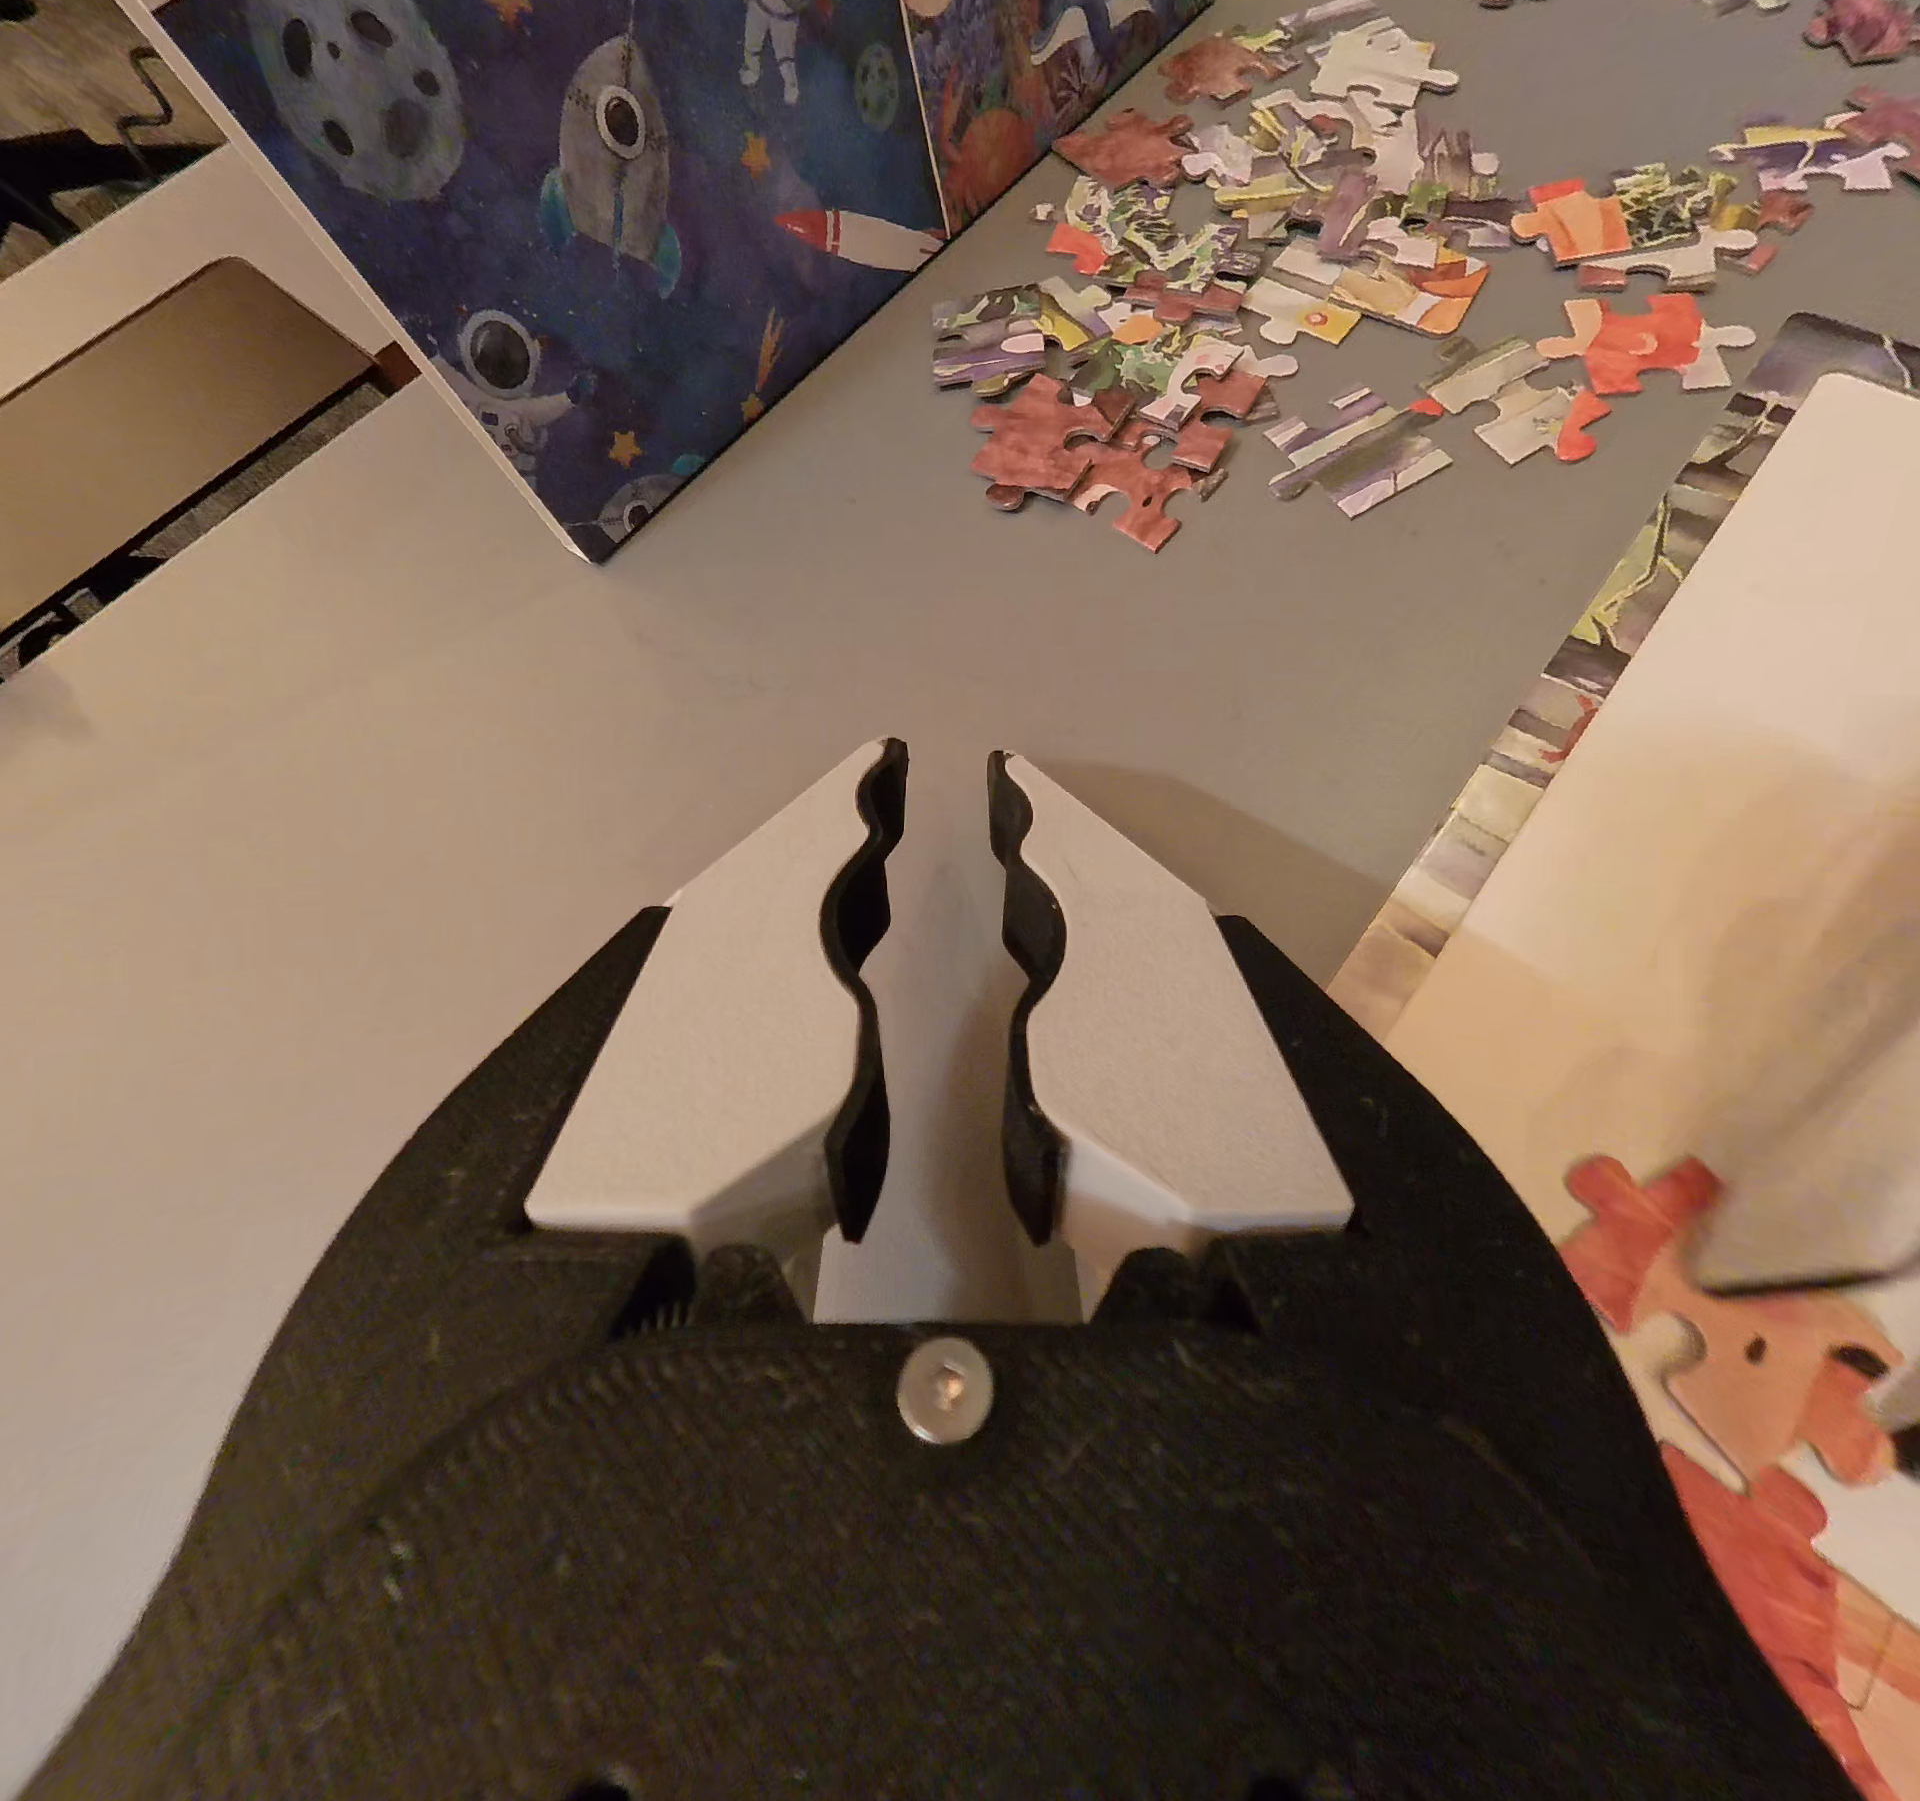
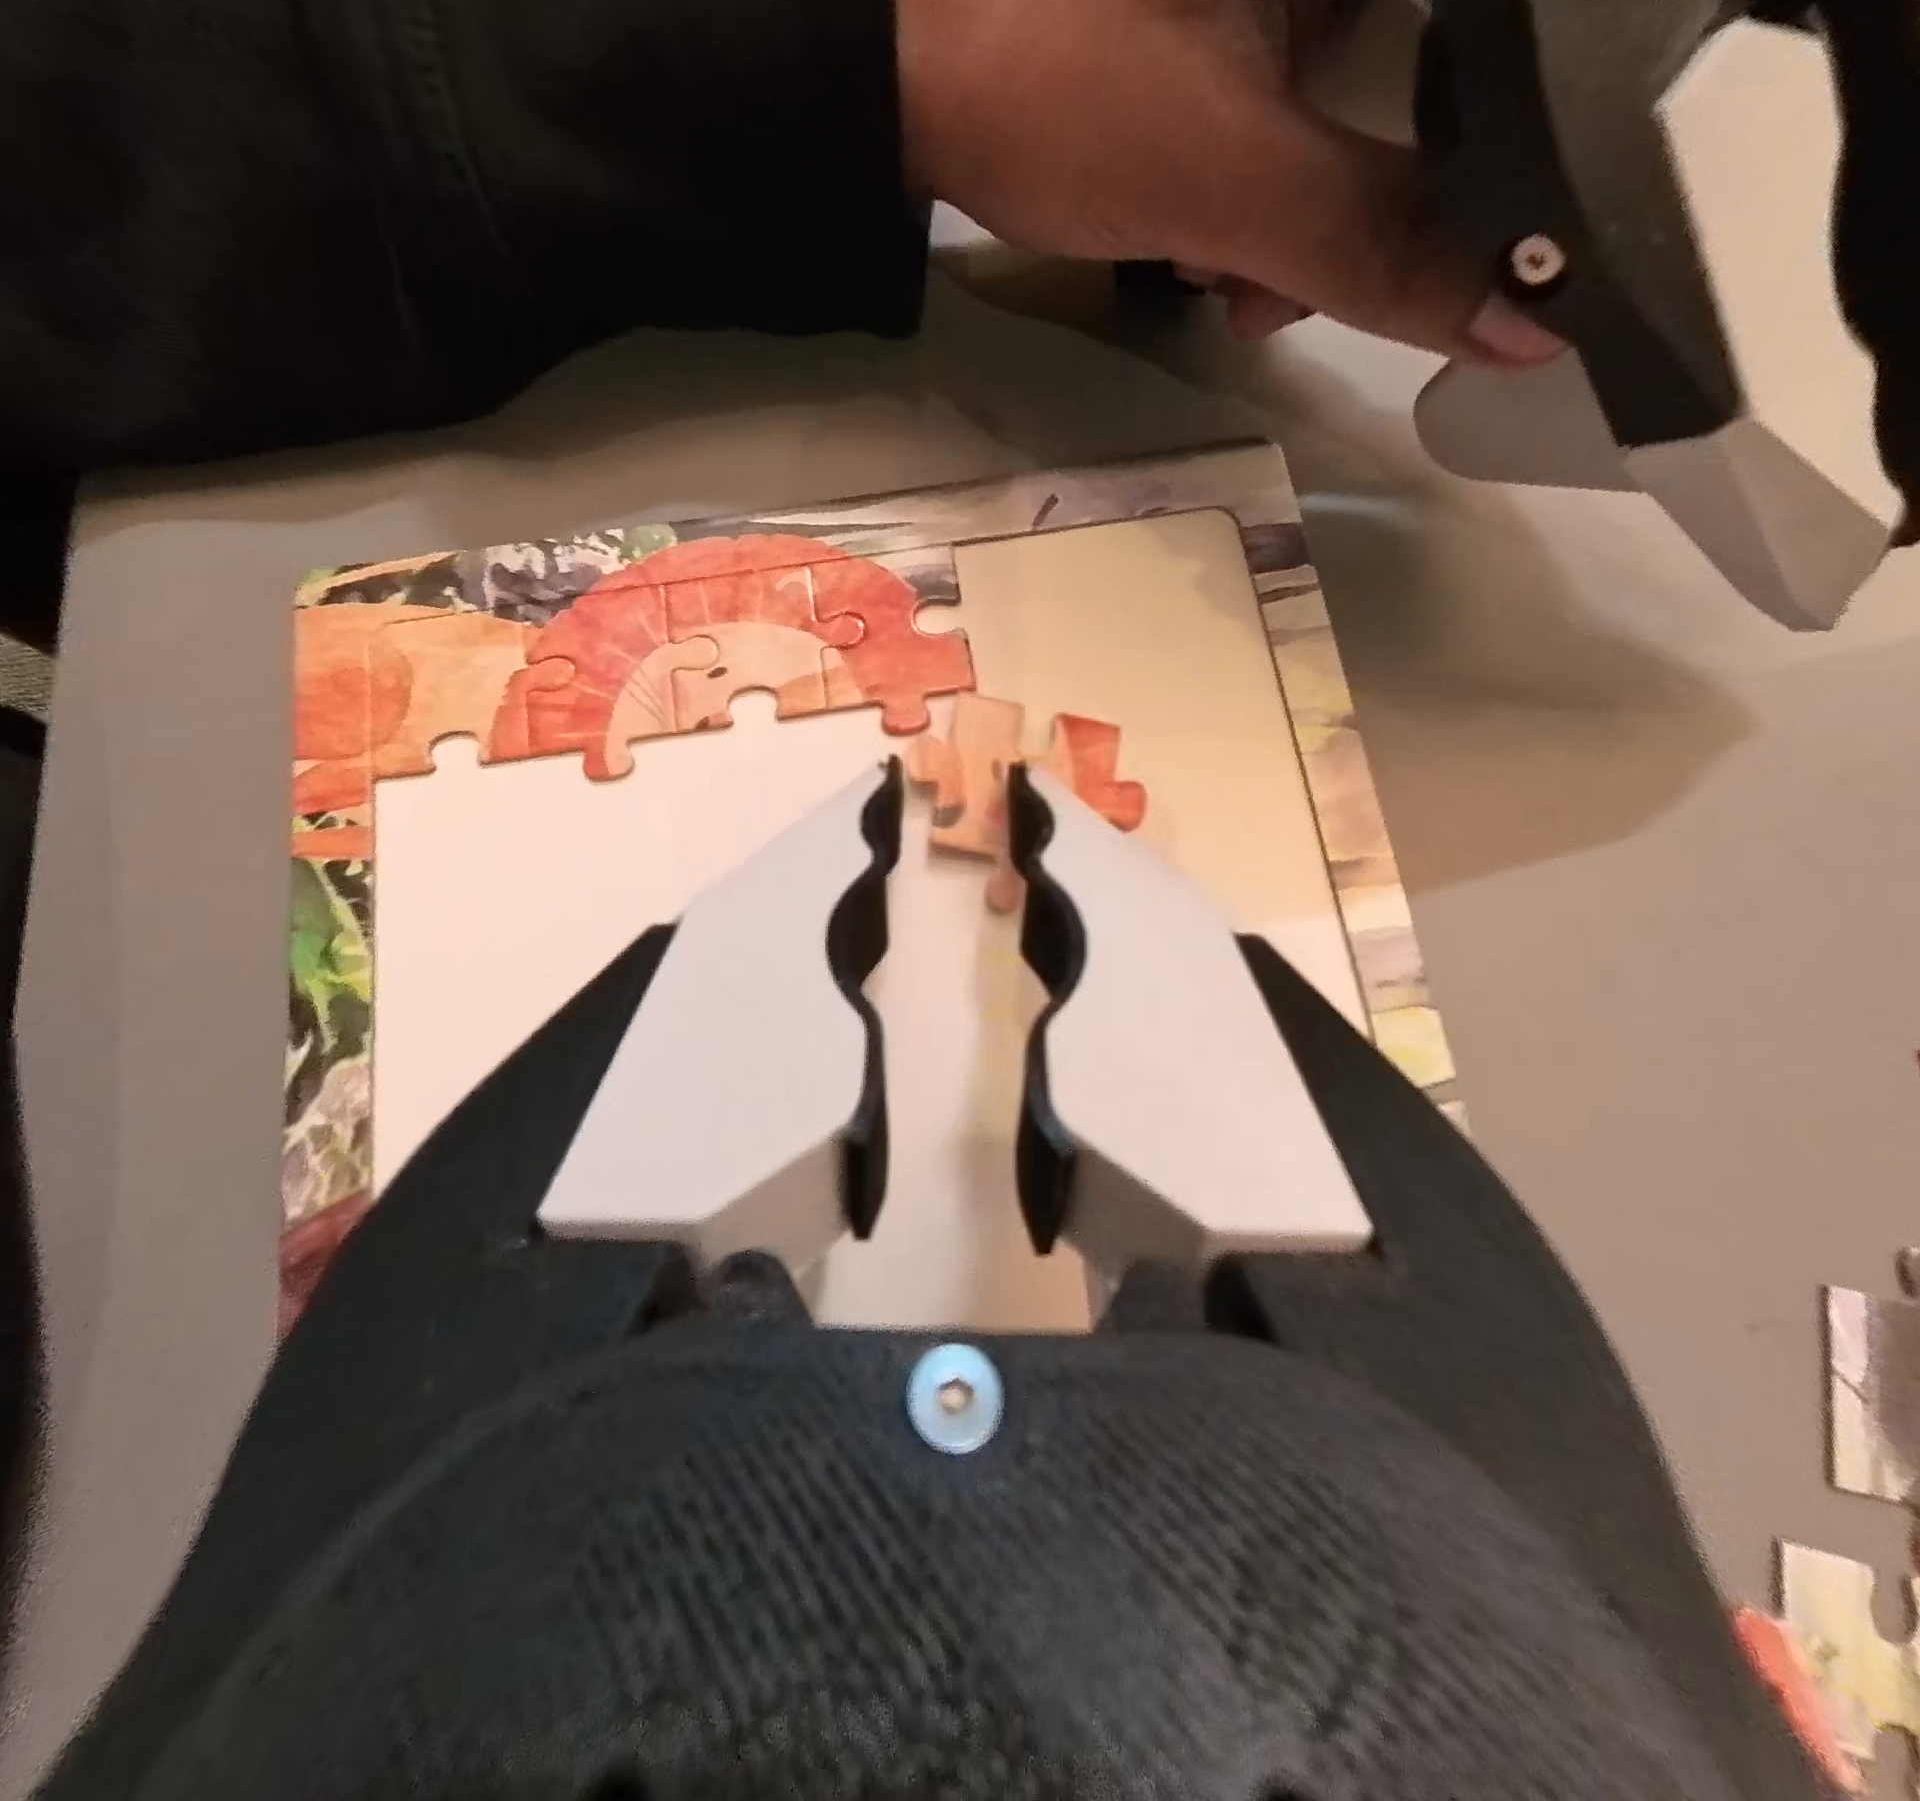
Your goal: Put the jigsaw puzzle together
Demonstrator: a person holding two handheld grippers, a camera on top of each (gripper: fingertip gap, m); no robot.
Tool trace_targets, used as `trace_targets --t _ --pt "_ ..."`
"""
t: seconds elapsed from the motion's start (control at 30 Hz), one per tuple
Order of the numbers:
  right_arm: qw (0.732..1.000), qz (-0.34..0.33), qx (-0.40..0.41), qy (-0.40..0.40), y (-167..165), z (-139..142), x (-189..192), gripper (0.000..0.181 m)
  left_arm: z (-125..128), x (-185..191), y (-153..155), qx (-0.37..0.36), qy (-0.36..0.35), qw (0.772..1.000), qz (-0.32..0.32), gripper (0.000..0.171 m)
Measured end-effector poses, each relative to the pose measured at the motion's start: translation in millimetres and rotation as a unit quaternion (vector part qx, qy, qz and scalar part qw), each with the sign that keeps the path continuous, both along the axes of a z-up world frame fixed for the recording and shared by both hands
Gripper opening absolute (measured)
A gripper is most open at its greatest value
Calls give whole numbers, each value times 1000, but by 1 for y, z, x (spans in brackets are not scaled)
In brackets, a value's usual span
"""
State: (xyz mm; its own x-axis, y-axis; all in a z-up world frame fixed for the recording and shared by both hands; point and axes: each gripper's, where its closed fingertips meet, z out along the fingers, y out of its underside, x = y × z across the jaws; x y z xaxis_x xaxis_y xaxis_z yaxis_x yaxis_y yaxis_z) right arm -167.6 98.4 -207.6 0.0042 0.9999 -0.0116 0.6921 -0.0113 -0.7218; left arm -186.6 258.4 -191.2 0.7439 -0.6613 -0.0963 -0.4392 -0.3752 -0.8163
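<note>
A puzzle tray with a printed border (image 2: 332, 920) lies on the grey table. An orange fan-shaped group of joined pieces (image 2: 727, 650) fills its far left corner. My right gripper (image 2: 951, 766) is low over the tray's white floor, shut on an orange-tan puzzle piece (image 2: 961, 795) just right of that group. My left gripper (image 1: 948, 752) is slightly open and empty, above bare table left of the tray (image 1: 1621, 608). It also shows in the right wrist view (image 2: 1714, 463), held by a hand (image 2: 1143, 89). The right gripper (image 1: 1787, 1180) appears blurred in the left wrist view.
A heap of loose pieces (image 1: 1299, 276) lies beyond the tray. A space-patterned box (image 1: 582, 172) stands at the table's far left. More loose pieces (image 2: 1870, 1398) lie right of the tray. A chair (image 1: 156, 380) sits past the table's left edge. The tips of one gripper are about 15 centimetres away from the tips of the other.
</note>
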Motion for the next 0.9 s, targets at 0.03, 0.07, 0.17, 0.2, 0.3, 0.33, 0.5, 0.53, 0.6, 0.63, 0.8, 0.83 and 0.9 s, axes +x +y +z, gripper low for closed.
trace_targets --t 0.03,0.07,0.17,0.2,0.3,0.33,0.5,0.53,0.6,0.63,0.8,0.83,0.9 --pt "1000 4 -2 8 1 3 2 19 0 0 0 0 0 1000 0 14" --pt "1000 2 -4 12 4 6 4 21 0 0 0 0 1 1000 0 14" --pt "999 -5 -25 25 10 10 9 28 0 0 0 0 1 1000 0 14" --pt "999 -8 -35 32 11 11 9 32 0 0 0 0 1 1000 0 14" --pt "997 -18 -61 47 10 13 4 57 0 0 0 0 2 1000 0 14" --pt "997 -21 -60 42 10 11 2 64 -1 0 0 0 2 1000 0 14" --pt "999 -37 10 -11 13 -8 0 64 -1 0 0 0 2 1000 0 14" --pt "999 -37 18 -10 12 -7 -2 60 -1 0 0 0 3 1000 0 14" --pt "999 -36 12 -9 8 -7 -4 56 -1 0 0 0 3 1000 0 14" --pt "999 -39 10 -7 8 -7 -5 56 -1 0 0 0 3 1000 0 14" --pt "999 -47 7 -4 11 -7 -3 45 -1 1 0 0 4 1000 0 14" --pt "999 -47 7 -4 11 -7 -3 45 -1 1 0 1 4 1000 -1 14" --pt "999 -45 12 -5 11 -7 -3 45 -1 1 0 1 5 1000 -1 14"
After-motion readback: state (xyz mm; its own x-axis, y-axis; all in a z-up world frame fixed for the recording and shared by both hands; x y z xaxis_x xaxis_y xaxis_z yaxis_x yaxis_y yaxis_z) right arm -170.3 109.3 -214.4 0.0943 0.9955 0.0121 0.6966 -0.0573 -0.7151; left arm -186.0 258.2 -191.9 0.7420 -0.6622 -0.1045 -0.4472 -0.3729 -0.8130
